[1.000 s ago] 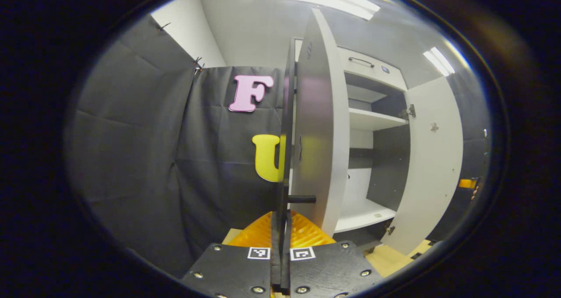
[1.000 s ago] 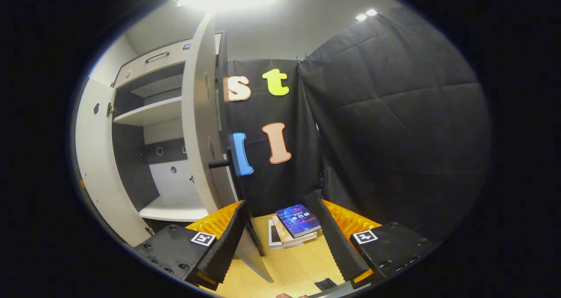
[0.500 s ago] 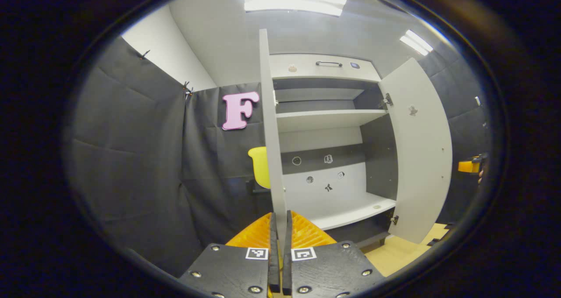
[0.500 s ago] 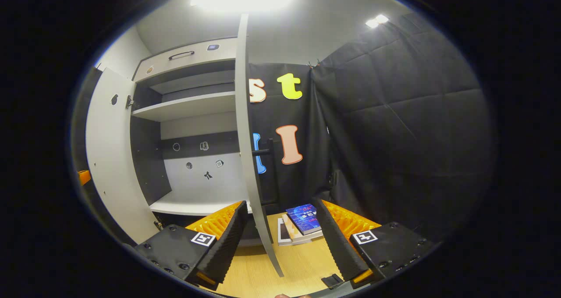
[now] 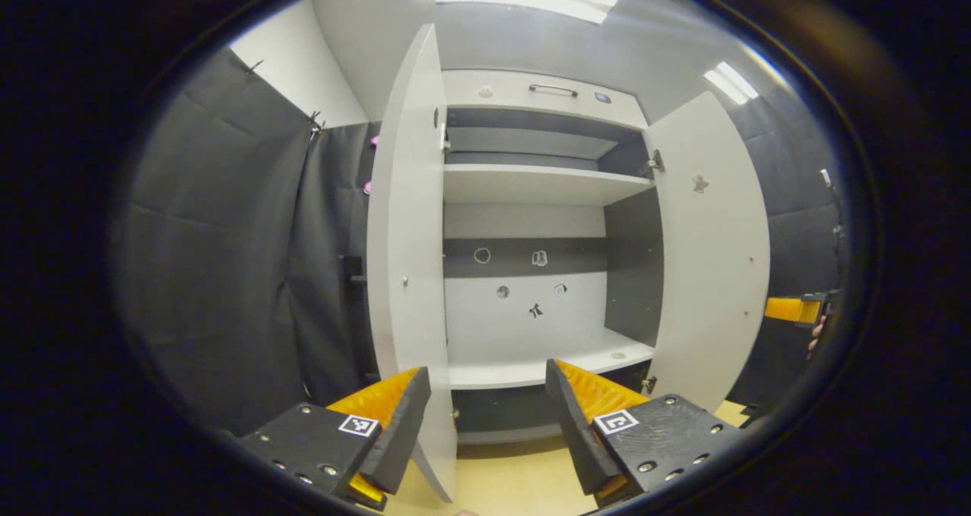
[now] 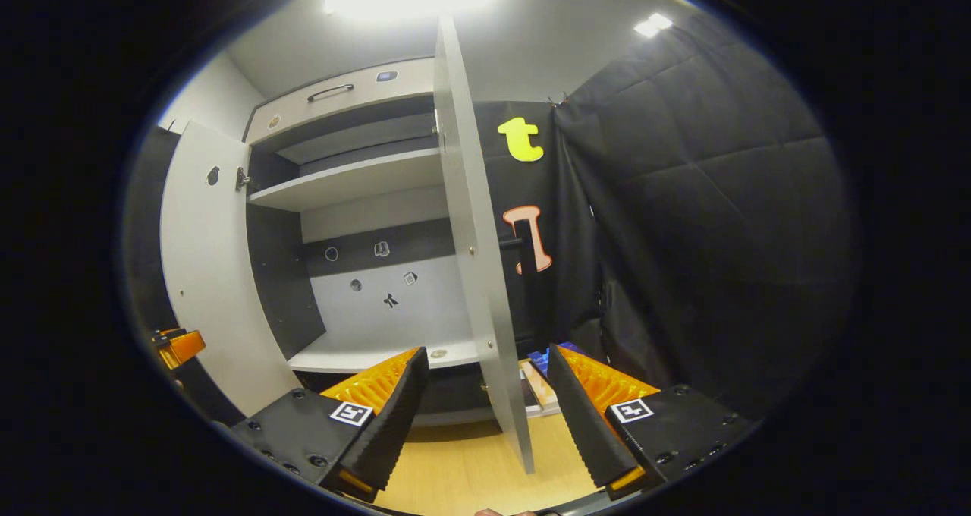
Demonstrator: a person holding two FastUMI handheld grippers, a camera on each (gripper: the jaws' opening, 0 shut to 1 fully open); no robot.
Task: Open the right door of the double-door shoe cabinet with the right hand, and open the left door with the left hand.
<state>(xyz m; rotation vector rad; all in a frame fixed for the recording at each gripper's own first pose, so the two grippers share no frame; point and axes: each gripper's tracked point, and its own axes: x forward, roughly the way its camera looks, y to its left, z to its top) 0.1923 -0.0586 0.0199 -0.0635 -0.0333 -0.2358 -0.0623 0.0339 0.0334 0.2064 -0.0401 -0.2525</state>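
The white shoe cabinet (image 5: 531, 190) stands with both doors swung wide, showing bare shelves. In the left gripper view the left door (image 5: 406, 220) stands just ahead, its dark handle (image 5: 350, 269) on the far side. My left gripper (image 5: 485, 425) is open, and the door's lower edge sits between its fingers, close to the left one, without being pressed. The right door (image 5: 709, 250) hangs open at the right. In the right gripper view that right door (image 6: 474, 258) stands edge-on between the fingers of my open right gripper (image 6: 485, 417), with its handle (image 6: 523, 243) behind it.
Black cloth walls close in on both sides. A stack of books (image 6: 535, 379) lies on the wooden floor (image 6: 463, 478) behind the right door. The right gripper (image 5: 793, 309) and a hand show at the far right of the left gripper view. The left gripper (image 6: 178, 347) shows low left.
My left gripper was shut at the left door's edge and has opened. The left door has swung wider. The right gripper stayed open and shifted slightly toward the cabinet.
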